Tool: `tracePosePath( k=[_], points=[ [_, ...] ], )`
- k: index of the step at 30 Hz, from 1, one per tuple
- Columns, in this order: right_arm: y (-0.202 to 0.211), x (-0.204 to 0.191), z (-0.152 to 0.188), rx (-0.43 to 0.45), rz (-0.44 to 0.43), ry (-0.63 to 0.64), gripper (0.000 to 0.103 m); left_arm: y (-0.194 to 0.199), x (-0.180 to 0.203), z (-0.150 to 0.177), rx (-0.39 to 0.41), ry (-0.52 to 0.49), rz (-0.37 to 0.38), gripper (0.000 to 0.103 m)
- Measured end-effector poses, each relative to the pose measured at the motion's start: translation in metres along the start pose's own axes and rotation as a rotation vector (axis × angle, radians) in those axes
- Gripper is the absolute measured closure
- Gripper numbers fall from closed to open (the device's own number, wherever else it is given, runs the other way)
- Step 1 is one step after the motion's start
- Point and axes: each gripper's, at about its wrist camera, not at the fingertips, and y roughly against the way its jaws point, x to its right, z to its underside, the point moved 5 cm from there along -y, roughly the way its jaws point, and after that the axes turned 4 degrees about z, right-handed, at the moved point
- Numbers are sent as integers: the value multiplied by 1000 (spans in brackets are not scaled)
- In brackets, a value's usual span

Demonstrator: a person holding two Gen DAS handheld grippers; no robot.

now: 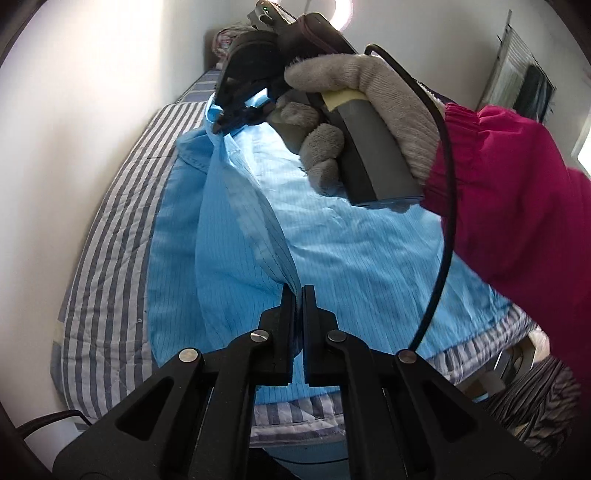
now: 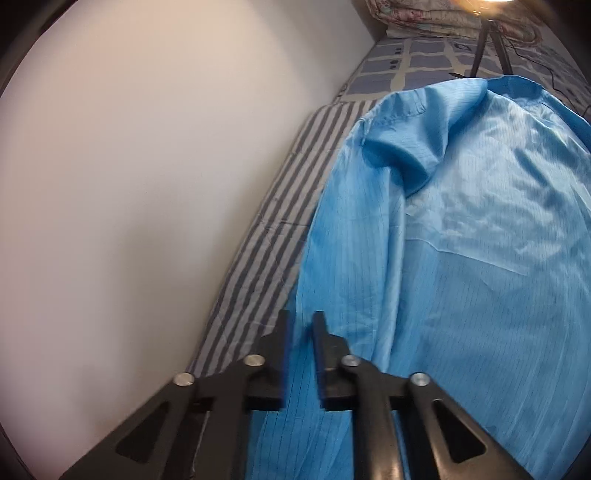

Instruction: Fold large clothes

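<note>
A large light-blue garment (image 1: pixel 351 240) with thin dark pinstripes lies spread over a striped bed (image 1: pixel 110 240). My left gripper (image 1: pixel 300 290) is shut on a raised fold of it near the bed's near edge. That fold runs as a taut ridge up to my right gripper (image 1: pixel 221 123), which pinches the cloth's far edge. A person's grey-gloved hand (image 1: pixel 369 85) in a magenta sleeve (image 1: pixel 517 192) holds that gripper. In the right wrist view the right gripper (image 2: pixel 301 317) has blue cloth between its narrow-set fingers, and the garment (image 2: pixel 461 258) lies wrinkled beyond, with a collar-like fold at its far end.
A pale wall (image 2: pixel 129 184) runs close along the bed's left side. The striped sheet (image 2: pixel 266 229) shows between the wall and the garment. A tripod (image 2: pixel 487 48) and a folded floral quilt (image 2: pixel 424 18) stand at the bed's far end. A black cable (image 1: pixel 445 221) hangs from the right gripper.
</note>
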Motion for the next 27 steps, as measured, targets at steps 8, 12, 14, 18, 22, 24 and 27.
tracePosePath(
  k=[8, 12, 14, 18, 22, 24, 27],
  points=[
    [36, 73, 28, 37, 36, -106, 103, -3, 26, 12, -26, -63, 116, 102],
    [42, 113, 57, 18, 43, -188, 103, -1, 47, 17, -56, -88, 174, 96],
    [36, 128, 71, -1, 37, -216, 103, 2, 46, 19, -55, -59, 198, 75],
    [28, 154, 108, -64, 84, -220, 100, 13, 15, 21, -28, 51, 184, 71],
    [38, 152, 135, -84, 58, -176, 84, 9, -51, 33, -52, 289, 143, 71],
    [44, 143, 145, -89, 36, -145, 69, 0, -77, 44, -87, 389, 145, 71],
    [44, 129, 158, -118, 4, -100, 69, -15, -102, 61, -135, 498, 158, 71]
  ],
)
